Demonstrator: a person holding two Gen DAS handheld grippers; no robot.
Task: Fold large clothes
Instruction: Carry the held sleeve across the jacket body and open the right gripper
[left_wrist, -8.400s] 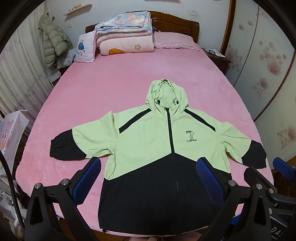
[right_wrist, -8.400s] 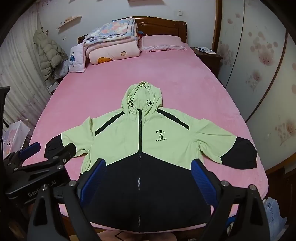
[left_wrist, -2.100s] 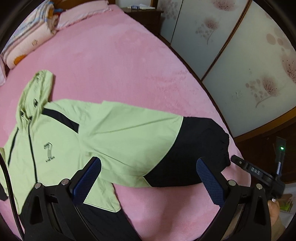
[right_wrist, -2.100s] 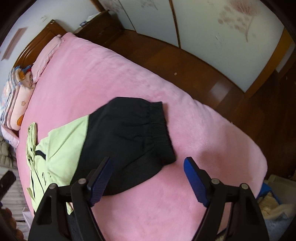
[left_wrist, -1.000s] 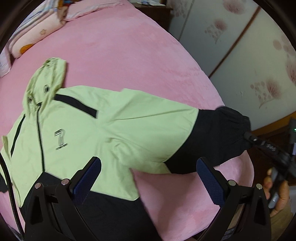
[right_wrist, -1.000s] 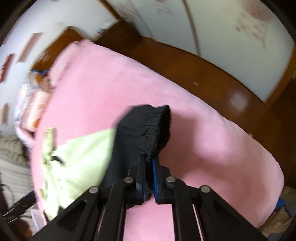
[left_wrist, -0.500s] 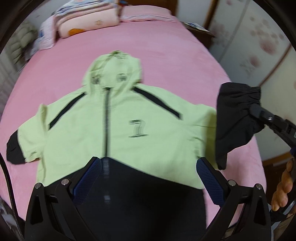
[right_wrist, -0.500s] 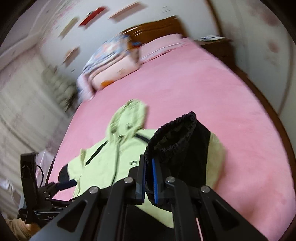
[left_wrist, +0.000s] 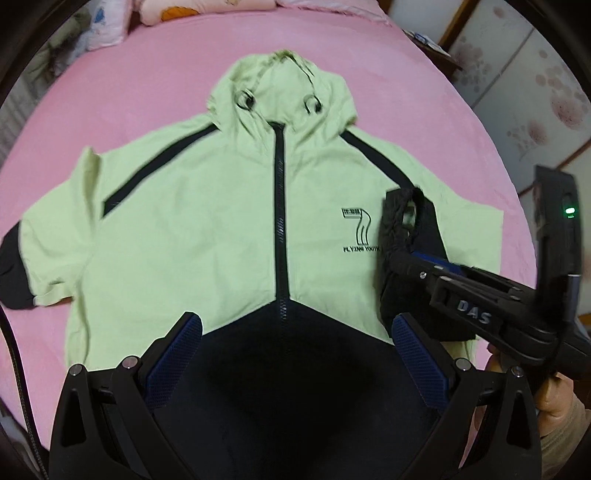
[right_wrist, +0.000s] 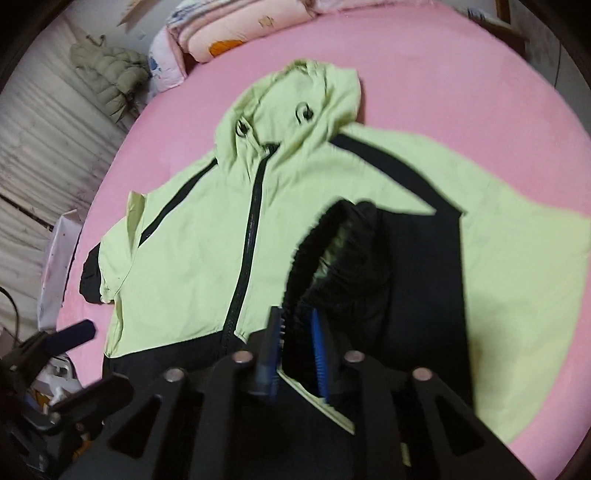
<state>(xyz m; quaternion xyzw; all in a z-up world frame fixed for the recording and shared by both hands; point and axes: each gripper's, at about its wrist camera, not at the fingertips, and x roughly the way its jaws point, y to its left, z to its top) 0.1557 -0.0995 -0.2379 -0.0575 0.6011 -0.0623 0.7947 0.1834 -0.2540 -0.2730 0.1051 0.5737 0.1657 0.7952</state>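
Observation:
A light green and black hooded jacket (left_wrist: 207, 229) lies face up on the pink bed (left_wrist: 424, 92), hood toward the pillows. My right gripper (right_wrist: 295, 332) is shut on the jacket's black right cuff (right_wrist: 343, 254) and holds it folded over the chest; it also shows in the left wrist view (left_wrist: 402, 254), next to the "7" logo (left_wrist: 360, 229). My left gripper (left_wrist: 295, 354) is open and empty above the black lower front. The left sleeve (left_wrist: 14, 266) lies spread out at the left.
Folded quilts and pillows (right_wrist: 236, 33) lie at the head of the bed. A puffy coat (right_wrist: 107, 70) hangs at the left wall. A nightstand (left_wrist: 432, 44) and floral wardrobe doors (left_wrist: 535, 92) stand to the right.
My right gripper closed on the right cuff, lifted it off the bed edge and carried it leftward over the jacket's chest. My left gripper swung back to face the jacket's middle.

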